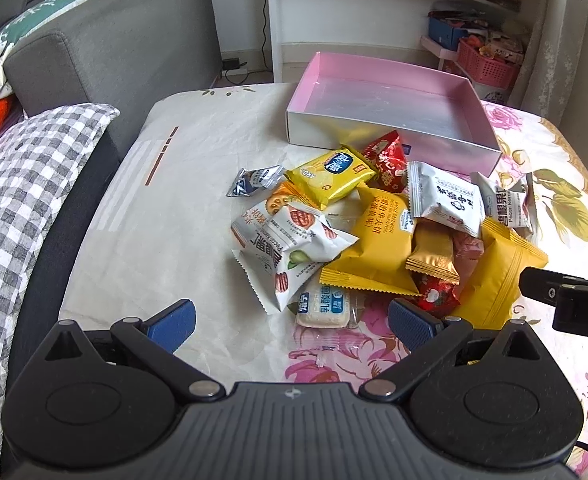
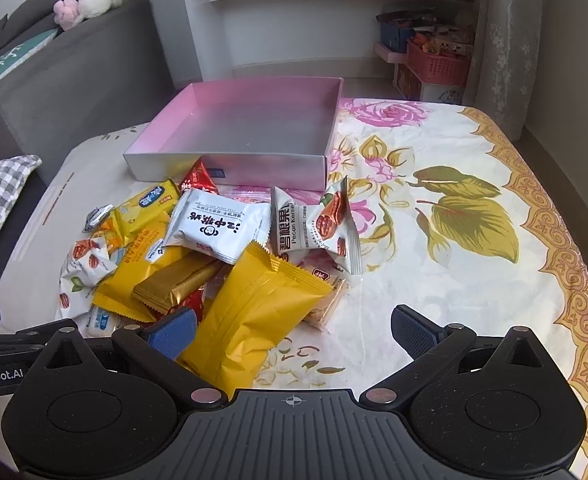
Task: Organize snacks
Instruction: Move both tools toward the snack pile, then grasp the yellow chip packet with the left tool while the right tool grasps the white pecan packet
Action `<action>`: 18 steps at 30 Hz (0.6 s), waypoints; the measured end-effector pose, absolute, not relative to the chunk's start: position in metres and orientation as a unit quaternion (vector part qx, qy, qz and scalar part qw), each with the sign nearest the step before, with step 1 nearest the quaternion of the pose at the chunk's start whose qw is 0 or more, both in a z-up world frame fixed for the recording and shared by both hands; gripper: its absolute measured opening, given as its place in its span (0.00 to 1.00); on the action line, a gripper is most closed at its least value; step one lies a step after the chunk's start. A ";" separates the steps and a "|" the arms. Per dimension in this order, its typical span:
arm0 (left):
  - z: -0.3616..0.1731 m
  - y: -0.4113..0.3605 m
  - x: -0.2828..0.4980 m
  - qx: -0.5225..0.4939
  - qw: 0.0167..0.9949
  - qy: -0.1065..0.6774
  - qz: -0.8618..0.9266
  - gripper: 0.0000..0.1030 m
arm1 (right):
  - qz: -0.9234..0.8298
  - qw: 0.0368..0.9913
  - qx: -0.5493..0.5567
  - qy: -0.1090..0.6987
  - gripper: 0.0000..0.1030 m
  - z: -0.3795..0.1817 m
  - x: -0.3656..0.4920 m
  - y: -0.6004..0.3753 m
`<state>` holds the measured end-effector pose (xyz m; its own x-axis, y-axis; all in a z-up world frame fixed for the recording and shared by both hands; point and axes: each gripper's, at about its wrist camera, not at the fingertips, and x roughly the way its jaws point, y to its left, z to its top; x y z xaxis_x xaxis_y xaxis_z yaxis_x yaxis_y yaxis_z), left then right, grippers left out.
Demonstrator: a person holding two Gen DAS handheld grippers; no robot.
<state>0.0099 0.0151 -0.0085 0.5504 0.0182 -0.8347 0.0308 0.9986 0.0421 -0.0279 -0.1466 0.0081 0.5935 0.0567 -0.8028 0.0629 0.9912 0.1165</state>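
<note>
A pile of snack packets [image 1: 374, 224] lies on the table in front of an empty pink box [image 1: 390, 108]. The pile [image 2: 214, 248] and the box [image 2: 246, 124] also show in the right wrist view. My left gripper [image 1: 290, 326] is open and empty, just short of a clear-wrapped biscuit packet [image 1: 326, 306] at the pile's near edge. My right gripper [image 2: 294, 330] is open and empty, with a large yellow packet [image 2: 250, 312] lying beside its left finger [image 2: 174, 330]. The right gripper's body shows at the right edge of the left wrist view [image 1: 566, 296].
The table has a flowered cloth [image 2: 434, 220] on the right and plain white paper [image 1: 166, 208] on the left. A grey sofa [image 1: 106, 48] and a checked cushion [image 1: 26, 192] stand to the left. White shelves [image 1: 374, 8] and pink baskets [image 1: 486, 64] stand behind.
</note>
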 end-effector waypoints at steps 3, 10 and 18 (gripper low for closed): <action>-0.009 0.018 0.016 0.029 0.878 0.478 -0.003 1.00 | 0.004 0.896 0.055 0.441 1.00 0.011 -0.023 -0.143; -0.008 0.029 0.039 0.024 0.874 0.484 -0.029 1.00 | 0.033 0.889 0.066 0.452 1.00 0.018 0.005 -0.144; -0.013 0.045 0.079 -0.006 0.875 0.481 -0.065 0.95 | 0.034 0.889 0.096 0.446 0.99 0.015 0.040 -0.160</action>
